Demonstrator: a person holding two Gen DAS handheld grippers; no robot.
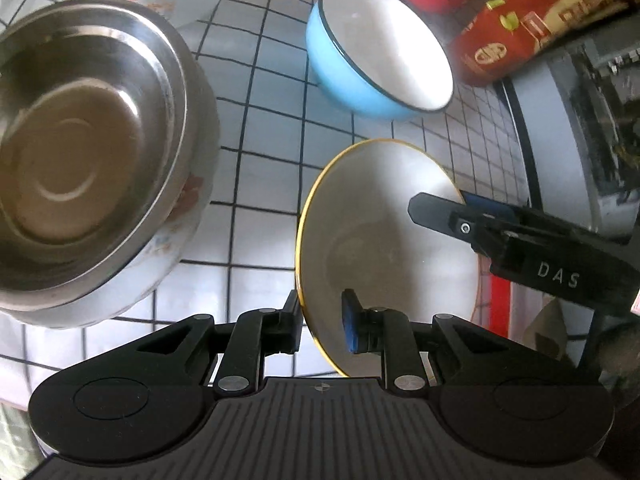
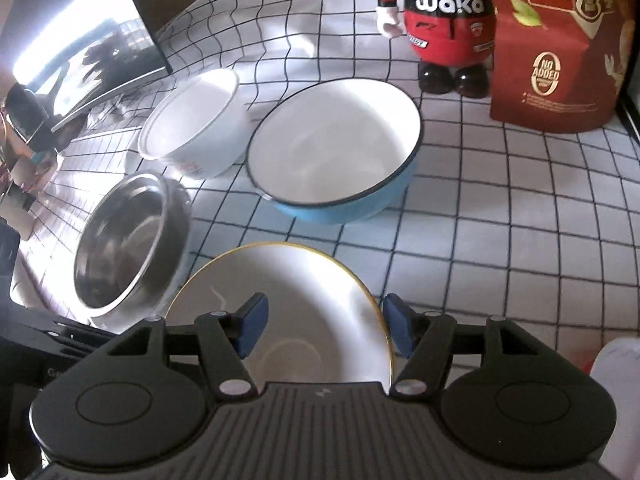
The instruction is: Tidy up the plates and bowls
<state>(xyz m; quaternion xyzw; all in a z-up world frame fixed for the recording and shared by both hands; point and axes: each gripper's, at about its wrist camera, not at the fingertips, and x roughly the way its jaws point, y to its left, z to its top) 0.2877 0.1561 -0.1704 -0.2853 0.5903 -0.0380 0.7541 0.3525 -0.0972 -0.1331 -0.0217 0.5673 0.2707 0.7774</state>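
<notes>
A white bowl with a yellow rim point(image 1: 384, 240) is held over the checked tablecloth point(image 1: 272, 128). My left gripper point(image 1: 322, 320) is shut on its near rim, one finger outside and the blue pad inside. In the right wrist view the same yellow-rimmed bowl point(image 2: 296, 304) lies under my right gripper point(image 2: 326, 316), whose jaws straddle the rim without pinching it; the left pad hangs over the bowl's inside. The right gripper point(image 1: 444, 208) also shows at the bowl's far rim. A steel bowl point(image 1: 80, 152) sits nested in a white flowered bowl point(image 1: 176, 232). A blue bowl point(image 2: 336, 148) and a white bowl point(image 2: 196, 120) stand beyond.
A red mascot figure point(image 2: 444, 20) and a brown paper bag point(image 2: 560, 48) stand at the back right. A dark screen point(image 2: 100, 40) leans at the back left. The table's edge point(image 1: 520, 128) runs close to the right of the held bowl.
</notes>
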